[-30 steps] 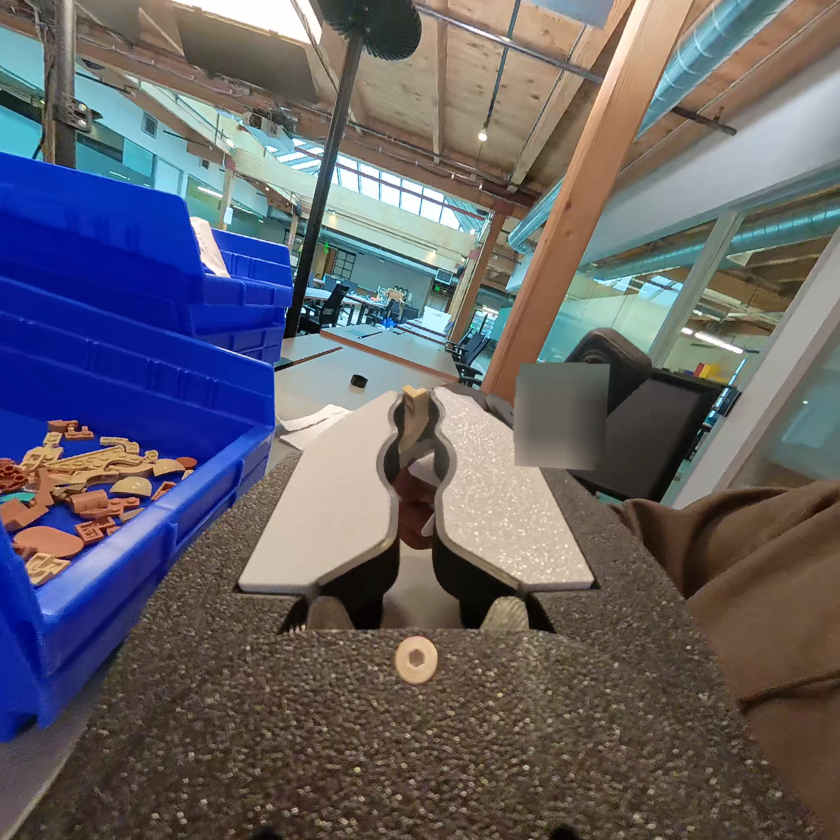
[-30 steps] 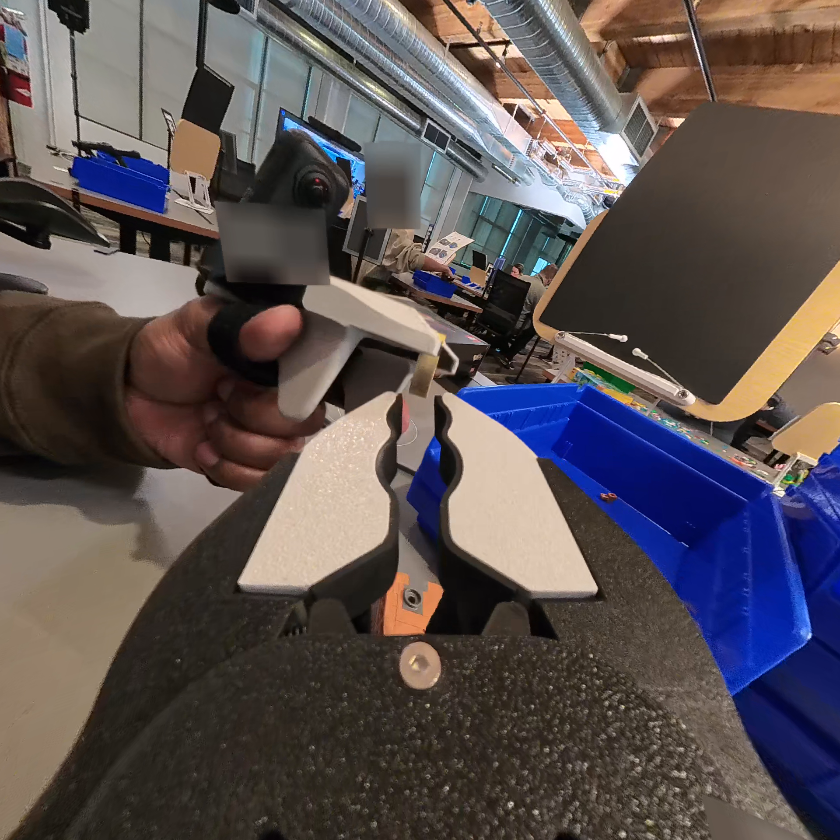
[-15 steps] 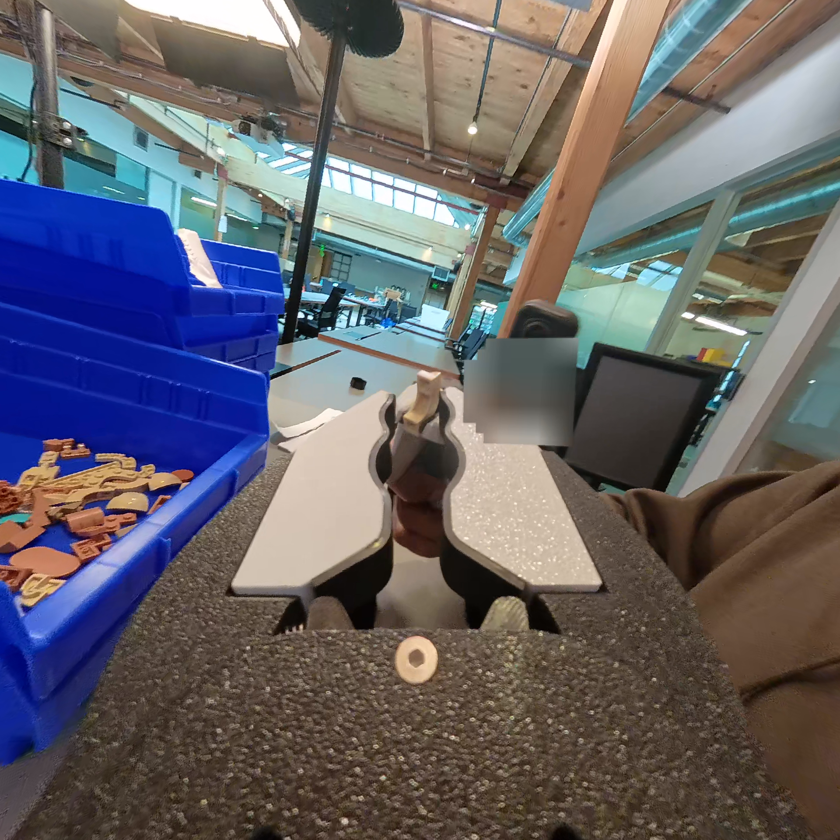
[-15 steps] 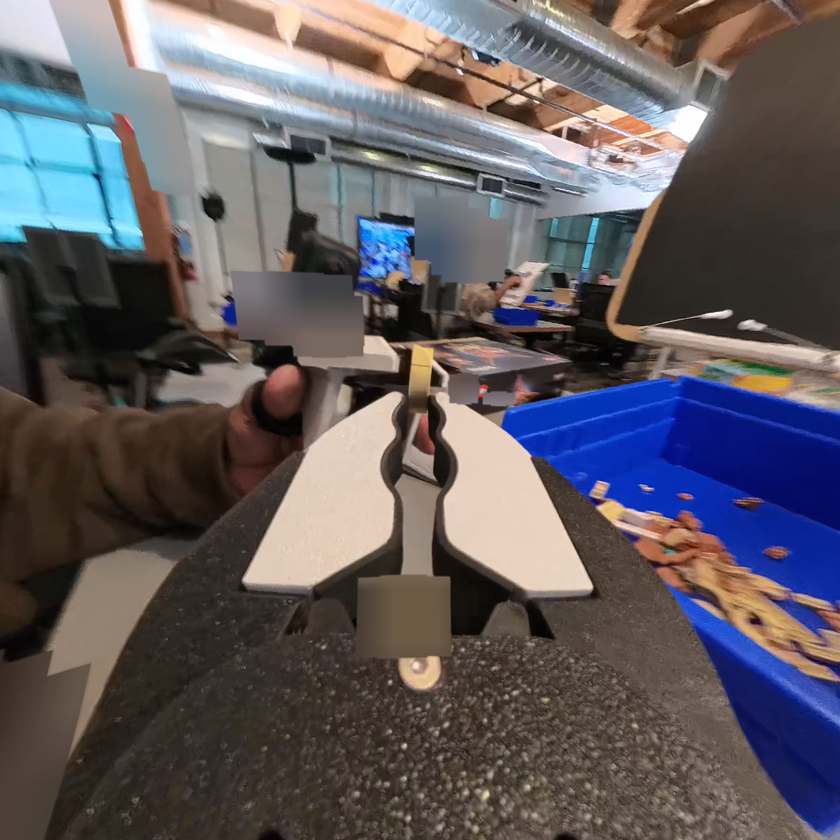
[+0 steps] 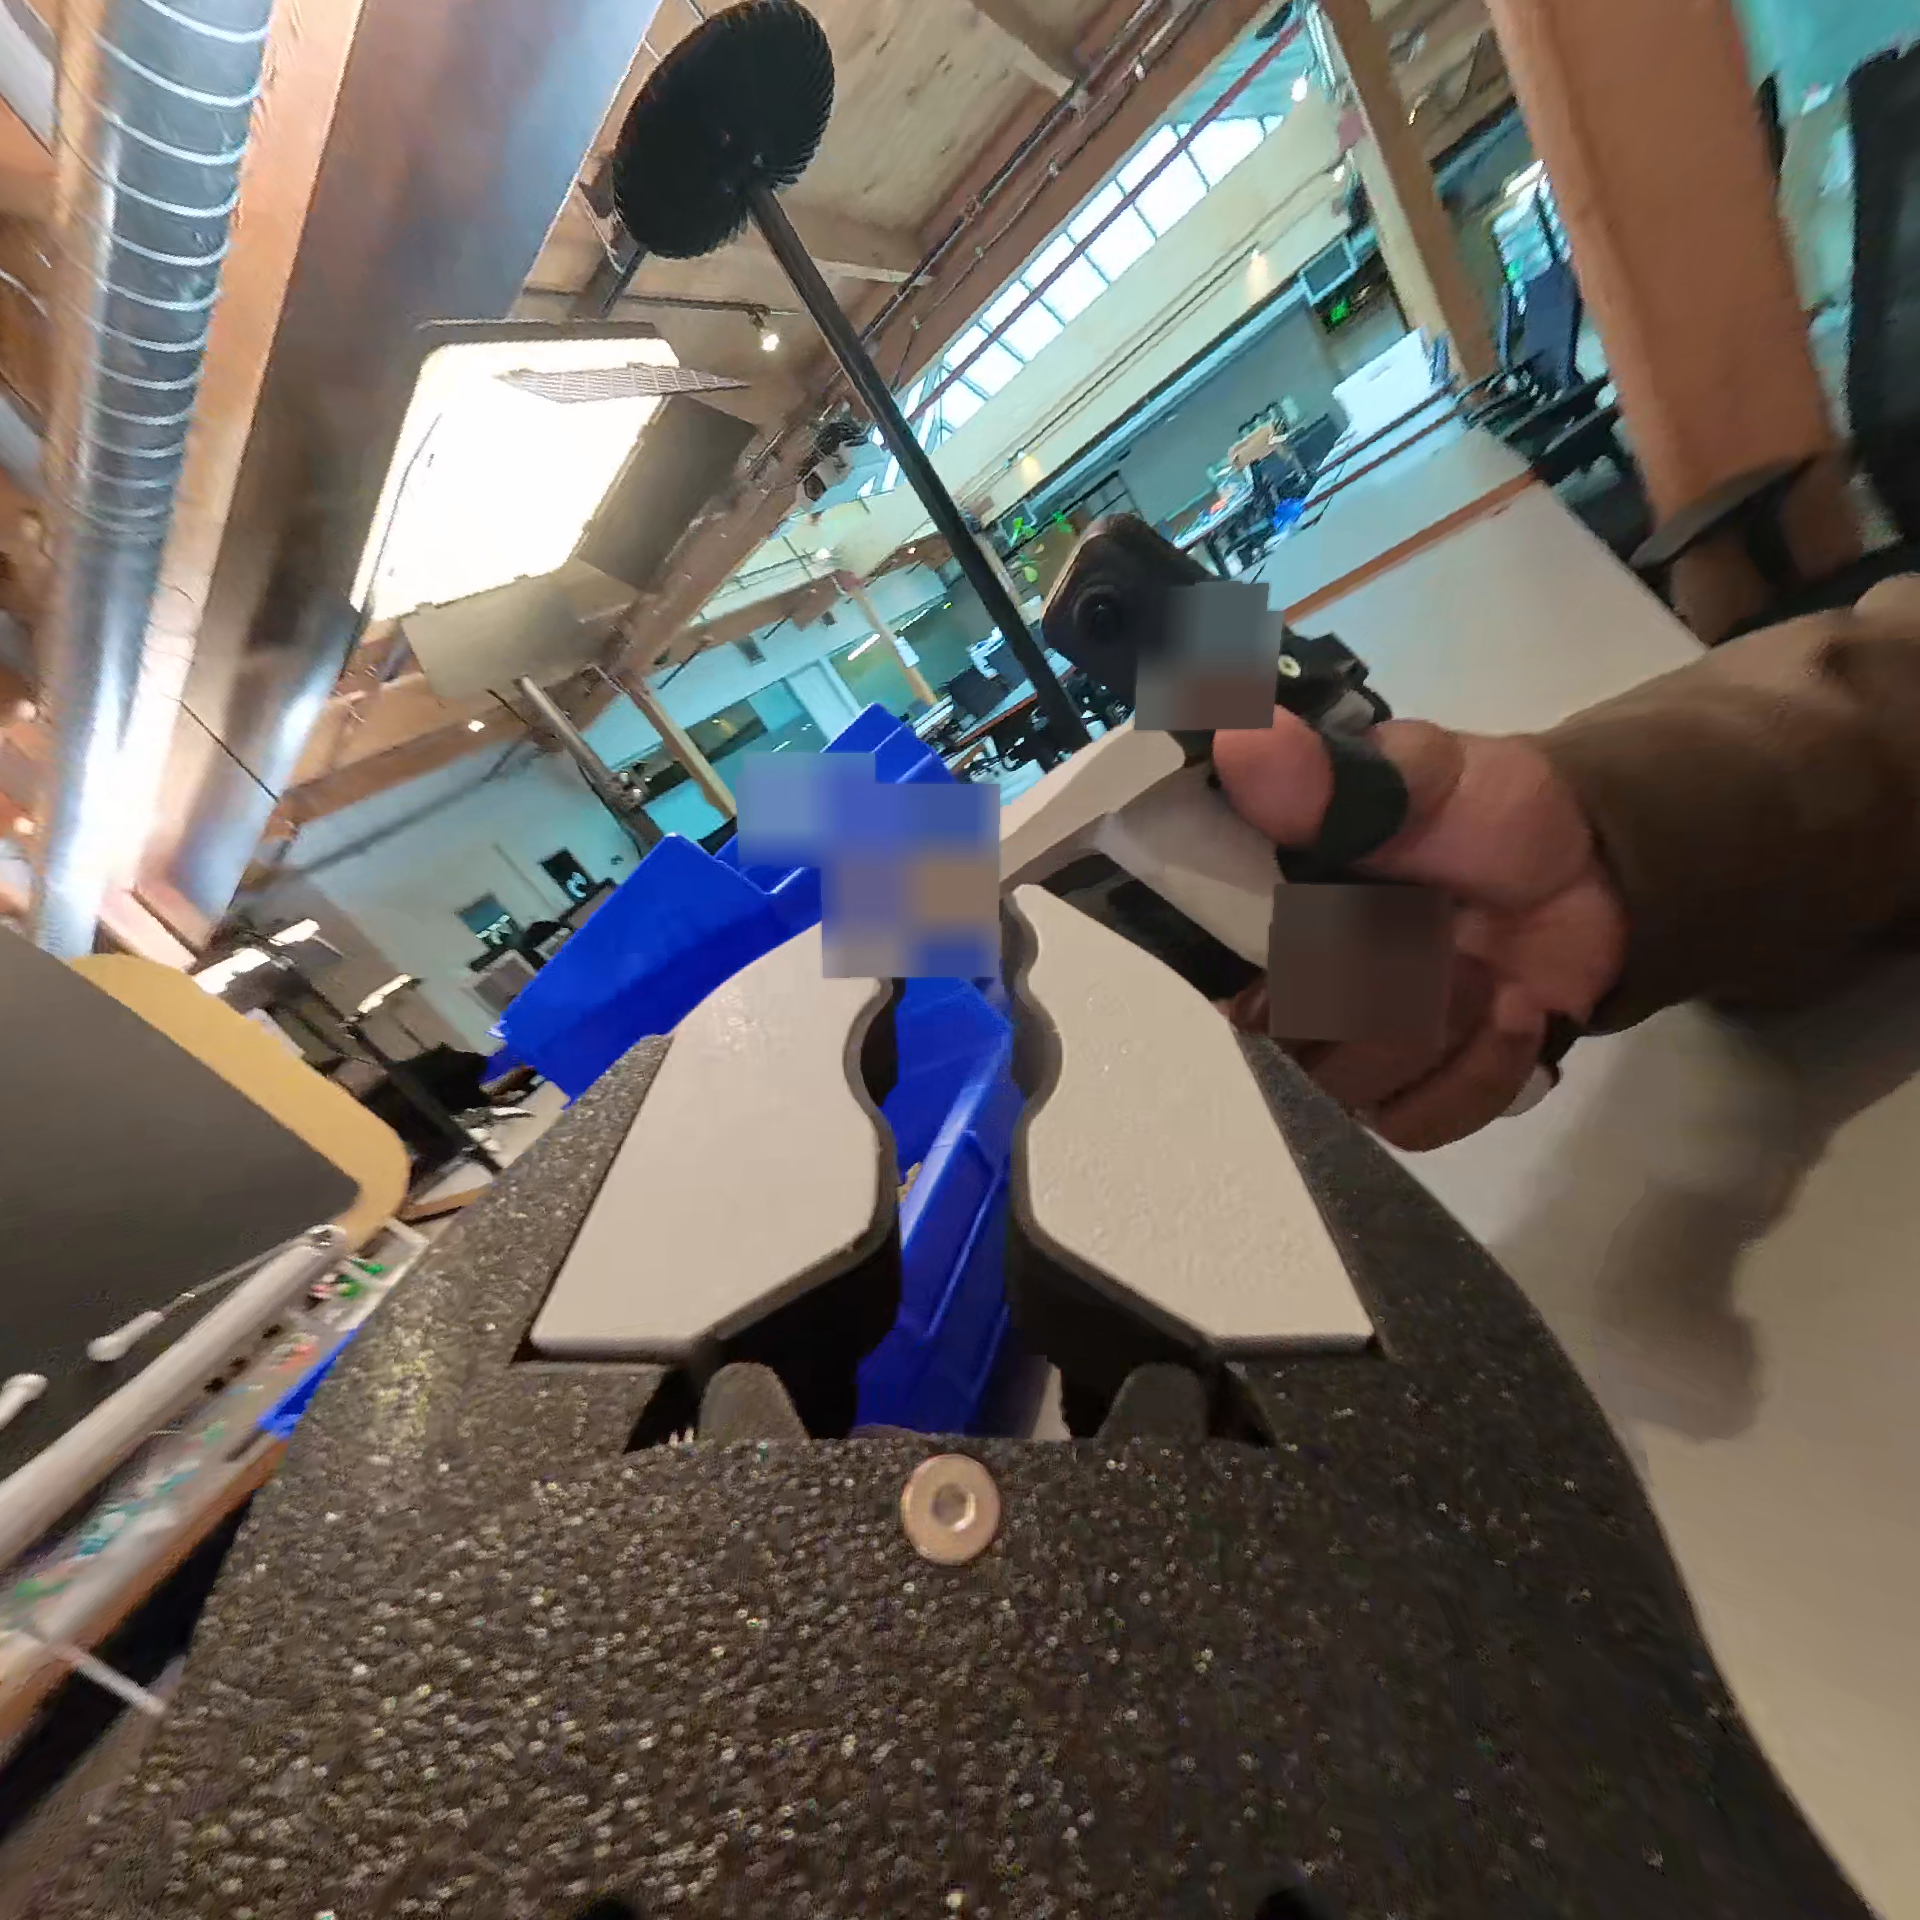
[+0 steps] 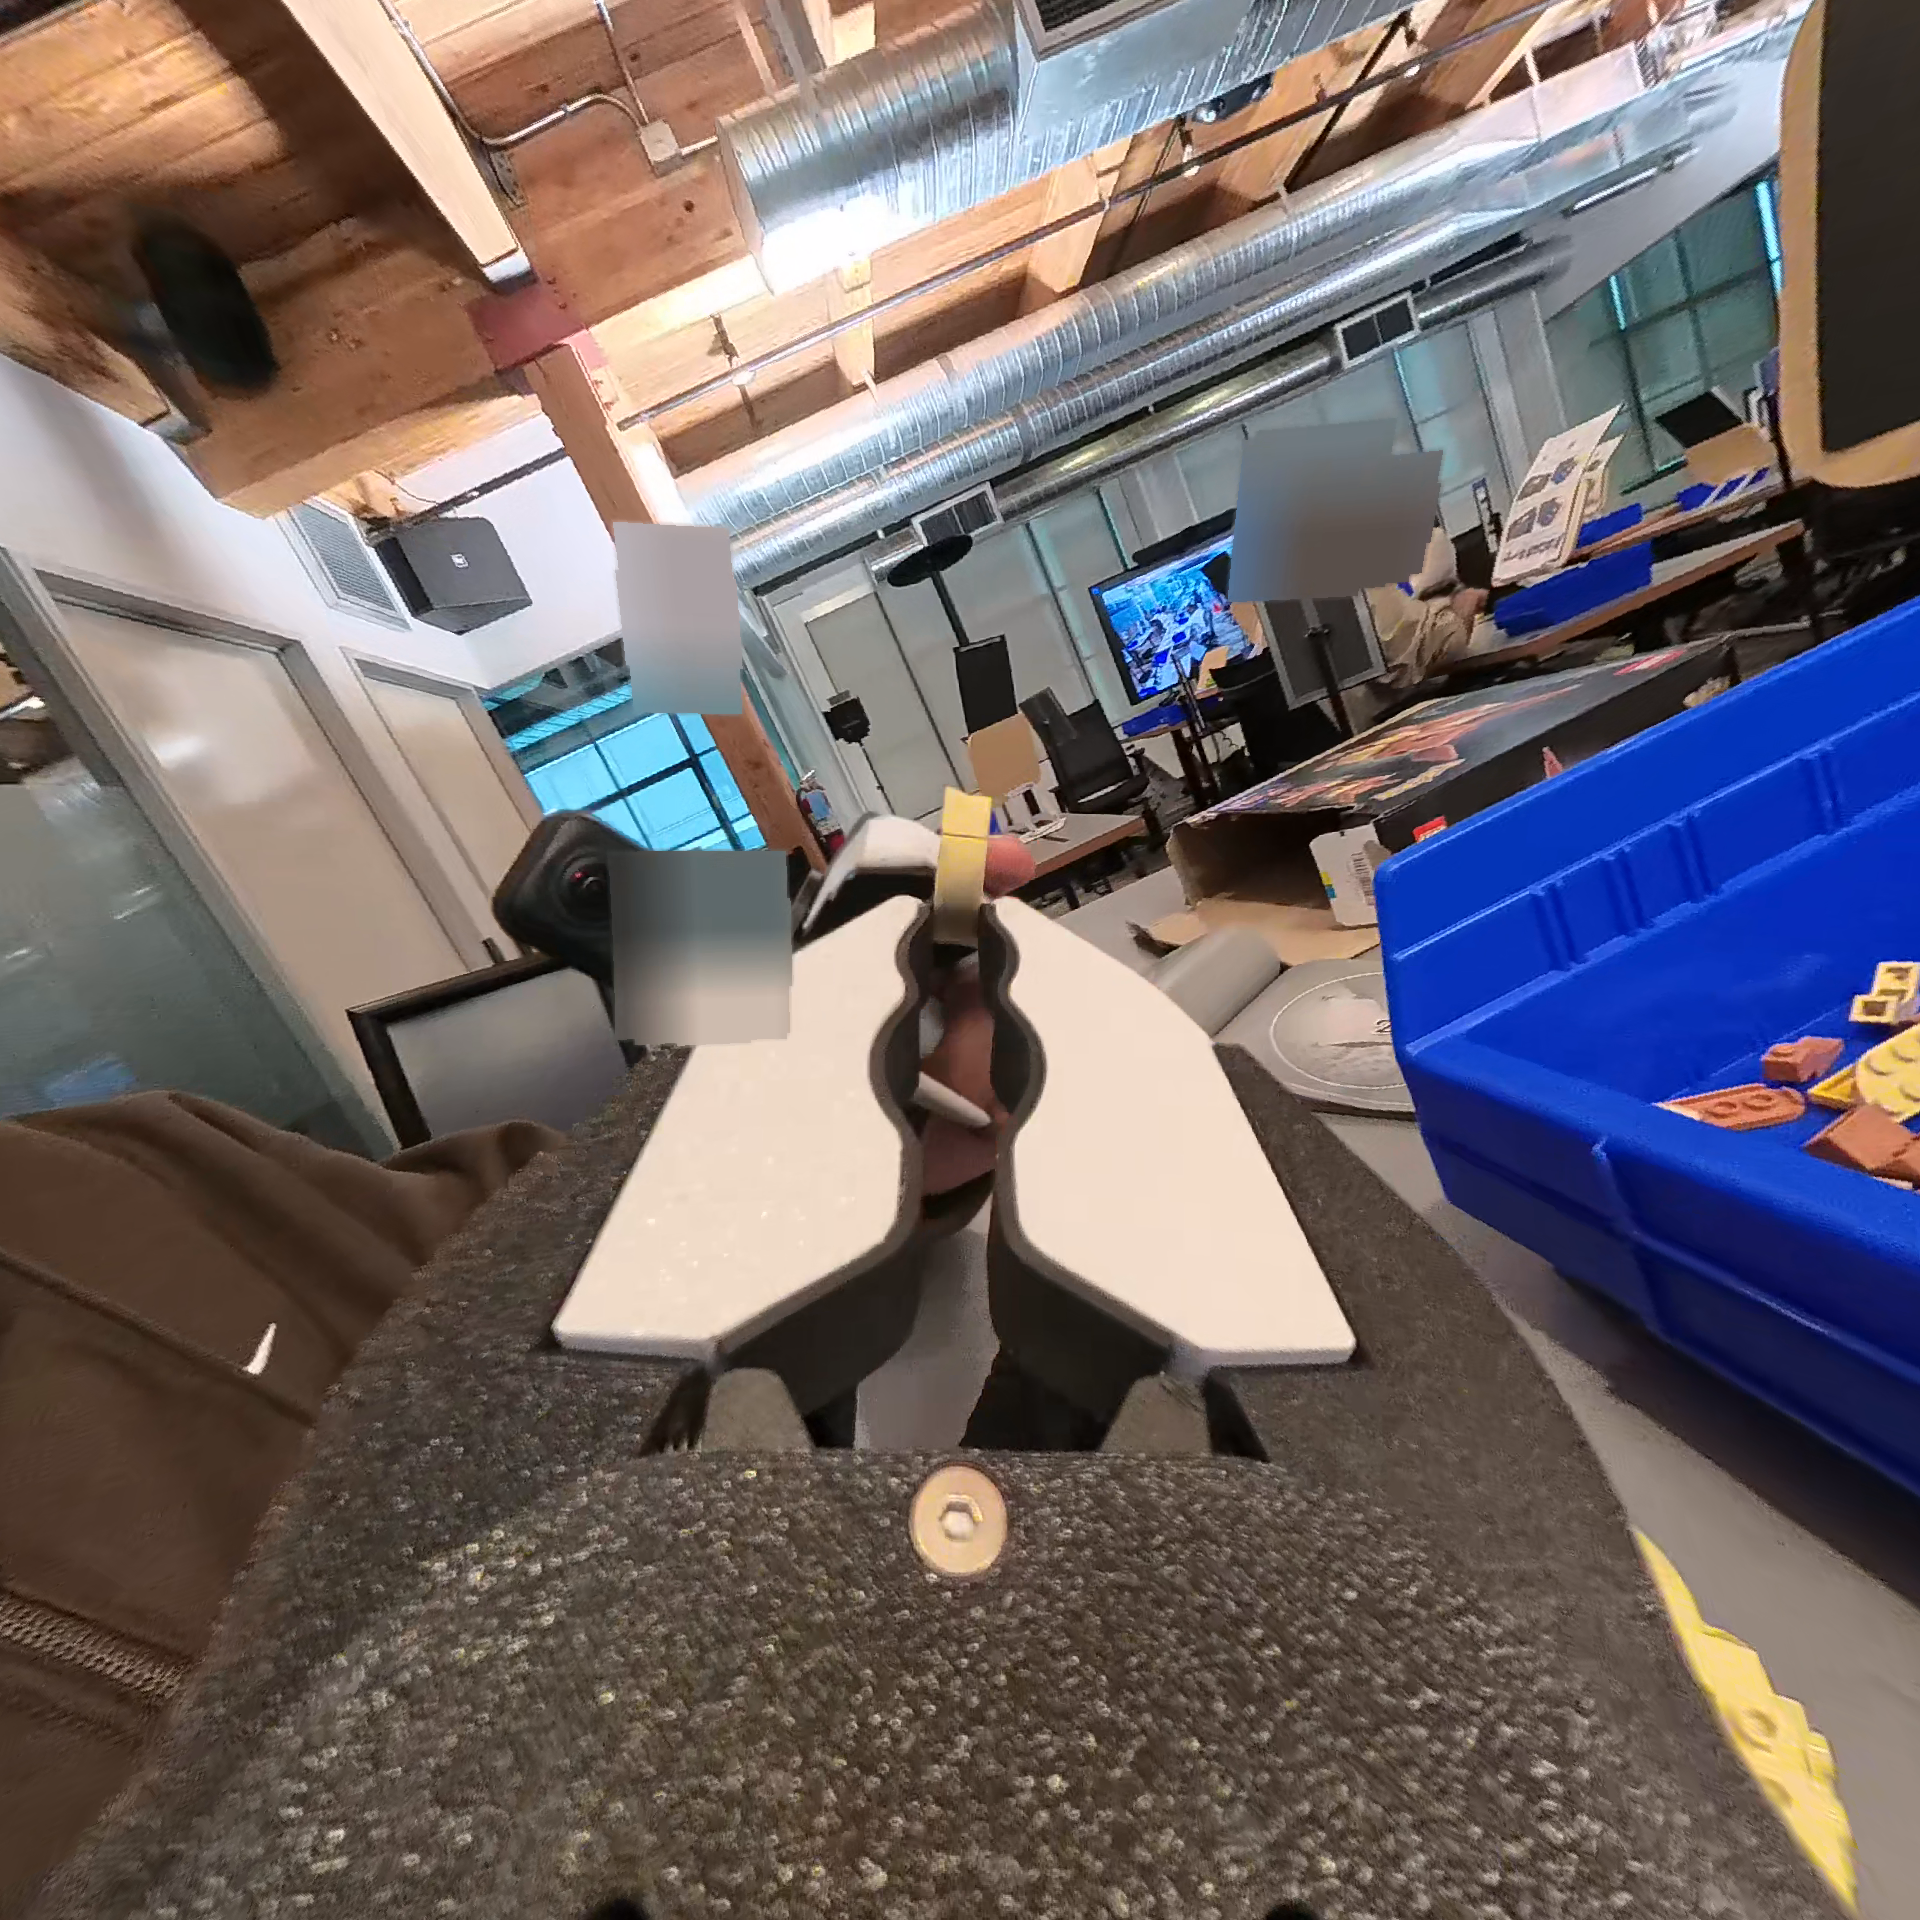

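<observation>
Right gripper clamps a tan piece — upright.

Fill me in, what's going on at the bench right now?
A person holds a gripper in each hand. The right gripper is shut on a thin tan piece that sticks up past its fingertips. The left gripper has a gap between its fingers; its tips are partly hidden, with nothing visibly held. A blue bin of small tan and brown pieces sits to the right.

brown sleeve; grey fingers; black foam body
</observation>
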### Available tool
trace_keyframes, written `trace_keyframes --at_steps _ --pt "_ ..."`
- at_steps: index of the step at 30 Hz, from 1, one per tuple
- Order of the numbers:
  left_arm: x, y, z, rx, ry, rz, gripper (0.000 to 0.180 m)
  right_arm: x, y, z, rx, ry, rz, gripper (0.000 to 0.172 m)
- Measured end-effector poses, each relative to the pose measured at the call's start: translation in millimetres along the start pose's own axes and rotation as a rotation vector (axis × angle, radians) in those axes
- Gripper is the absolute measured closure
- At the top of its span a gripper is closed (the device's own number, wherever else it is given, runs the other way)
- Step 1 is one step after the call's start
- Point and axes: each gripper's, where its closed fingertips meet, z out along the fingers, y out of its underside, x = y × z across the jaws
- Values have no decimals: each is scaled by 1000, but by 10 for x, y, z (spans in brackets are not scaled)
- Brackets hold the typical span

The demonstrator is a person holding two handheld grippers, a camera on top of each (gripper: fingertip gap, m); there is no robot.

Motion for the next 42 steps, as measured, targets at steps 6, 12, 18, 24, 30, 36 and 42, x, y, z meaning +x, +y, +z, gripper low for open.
trace_keyframes --at_steps 6,12,18,24,30,36,42 --pt "2 110 16 -48 -27 151 165 -19 57 28 -25 -23 42 164" --pt "9 157 38 -66 -61 242 169 -21 106 52 -44 -28 59 164" --pt "35 182 3 -92 17 196 171 -22 166 48 -127 -12 4 163" --pt "78 224 -49 -126 95 214 172 -35 252 44 -196 -15 -3 159" --pt "108 240 -34 -133 96 227 172 -15 276 11 -231 0 -10 162" --pt "113 308 -11 -184 50 371 173 57 310 -9 -268 56 -65 162" --pt "119 286 -3 -170 18 444 172 57 301 -23 -262 40 -39 164"
